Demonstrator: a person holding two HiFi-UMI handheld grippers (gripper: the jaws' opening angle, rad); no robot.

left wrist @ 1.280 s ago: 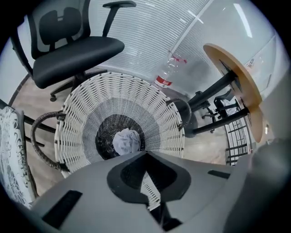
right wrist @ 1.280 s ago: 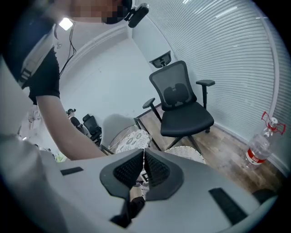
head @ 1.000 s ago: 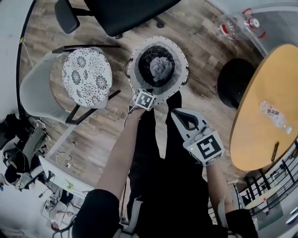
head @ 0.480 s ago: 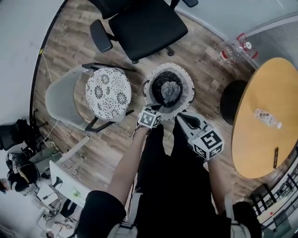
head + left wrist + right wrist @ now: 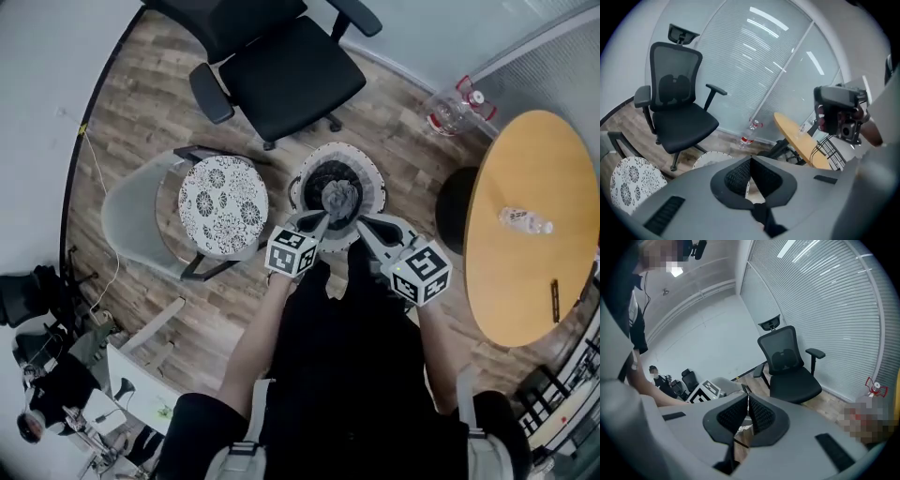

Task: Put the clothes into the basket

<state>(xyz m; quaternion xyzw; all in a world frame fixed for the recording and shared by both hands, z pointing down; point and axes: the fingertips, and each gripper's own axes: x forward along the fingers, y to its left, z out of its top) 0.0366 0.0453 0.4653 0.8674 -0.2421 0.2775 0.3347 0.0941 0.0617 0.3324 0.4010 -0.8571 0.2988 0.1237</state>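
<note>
Head view: grey cloth (image 5: 340, 197) in basket (image 5: 374, 178), just beyond left tongs (image 5: 319, 219), right tongs (image 5: 363, 225); both closed, empty.

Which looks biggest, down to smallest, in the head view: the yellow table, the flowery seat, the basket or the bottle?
1. yellow table, biggest.
2. flowery seat and basket: look about alike, so no ranking.
3. bottle, smallest.

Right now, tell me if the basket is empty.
Not empty: a grey cloth lies bunched inside the basket.
</note>
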